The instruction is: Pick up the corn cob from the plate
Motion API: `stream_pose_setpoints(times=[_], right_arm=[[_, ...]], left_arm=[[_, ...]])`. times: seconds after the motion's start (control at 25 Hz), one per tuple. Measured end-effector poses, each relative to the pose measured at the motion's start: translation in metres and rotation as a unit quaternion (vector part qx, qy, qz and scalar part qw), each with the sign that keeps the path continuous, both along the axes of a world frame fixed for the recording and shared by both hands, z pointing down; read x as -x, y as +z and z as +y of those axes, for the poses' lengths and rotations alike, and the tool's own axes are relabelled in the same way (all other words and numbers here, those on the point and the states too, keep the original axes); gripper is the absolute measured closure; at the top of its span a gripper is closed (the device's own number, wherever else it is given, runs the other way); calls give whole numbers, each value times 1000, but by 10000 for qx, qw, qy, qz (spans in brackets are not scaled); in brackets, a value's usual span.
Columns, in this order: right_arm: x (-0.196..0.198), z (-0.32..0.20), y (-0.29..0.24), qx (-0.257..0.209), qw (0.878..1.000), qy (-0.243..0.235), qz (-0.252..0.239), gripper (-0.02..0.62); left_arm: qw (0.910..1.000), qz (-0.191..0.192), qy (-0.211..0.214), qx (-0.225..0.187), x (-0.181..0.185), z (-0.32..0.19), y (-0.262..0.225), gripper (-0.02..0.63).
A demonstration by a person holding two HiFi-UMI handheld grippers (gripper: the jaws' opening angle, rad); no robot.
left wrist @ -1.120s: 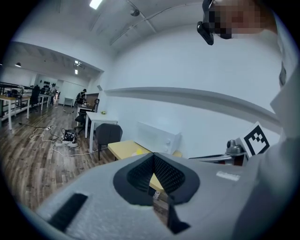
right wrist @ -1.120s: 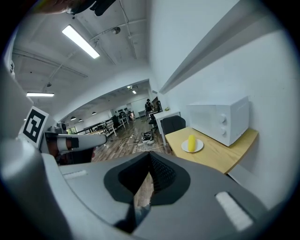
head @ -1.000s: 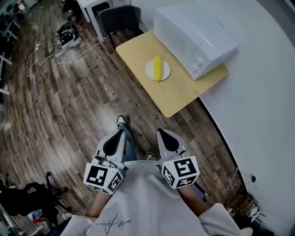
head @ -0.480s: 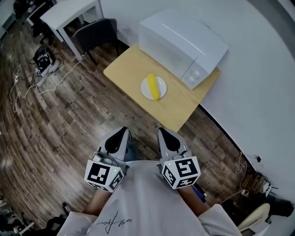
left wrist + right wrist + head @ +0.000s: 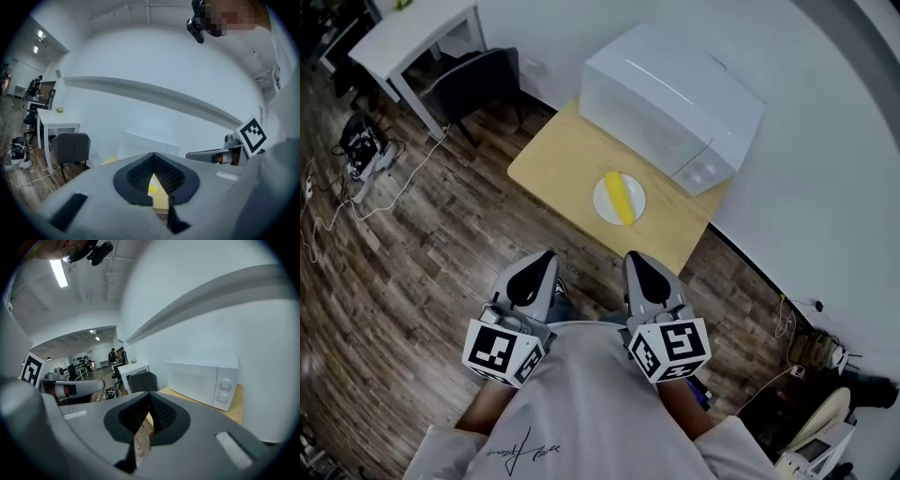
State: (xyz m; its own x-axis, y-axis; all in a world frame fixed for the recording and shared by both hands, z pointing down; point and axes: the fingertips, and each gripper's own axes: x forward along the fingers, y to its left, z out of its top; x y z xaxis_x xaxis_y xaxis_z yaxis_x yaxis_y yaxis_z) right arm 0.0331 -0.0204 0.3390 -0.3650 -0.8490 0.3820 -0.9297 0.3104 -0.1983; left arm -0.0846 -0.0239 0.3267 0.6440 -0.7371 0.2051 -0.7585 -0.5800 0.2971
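Yellow corn cob [image 5: 621,198] lies on round white plate [image 5: 602,202]; left tool [image 5: 546,254], right tool [image 5: 630,256] seem pressed together.

1. Dark wood plank flooring [image 5: 422,253] is filling the left and lower half of the head view.
2. A white wall [image 5: 834,131] is curving down the right side.
3. A light wooden table [image 5: 555,161] is standing against it at centre, carrying a white microwave [image 5: 675,103].
4. A white desk [image 5: 417,33] and a dark chair [image 5: 473,80] are sitting at upper left.
5. A tangle of cables and gear [image 5: 358,148] is lying at the left edge.
6. A strip light [image 5: 58,273] is glowing on the ceiling.
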Motion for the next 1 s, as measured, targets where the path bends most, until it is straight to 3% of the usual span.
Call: stream_pose_setpoints(times=[0.48,1.0], right_arm=[[30,-29,-9,-180,9987,453,130,584],[28,-44,14,56,9989,101,454,583]], left_arm=[[9984,150,544,-13,32,-37,0,614],[9983,293,509,30,31,-41,2,614]])
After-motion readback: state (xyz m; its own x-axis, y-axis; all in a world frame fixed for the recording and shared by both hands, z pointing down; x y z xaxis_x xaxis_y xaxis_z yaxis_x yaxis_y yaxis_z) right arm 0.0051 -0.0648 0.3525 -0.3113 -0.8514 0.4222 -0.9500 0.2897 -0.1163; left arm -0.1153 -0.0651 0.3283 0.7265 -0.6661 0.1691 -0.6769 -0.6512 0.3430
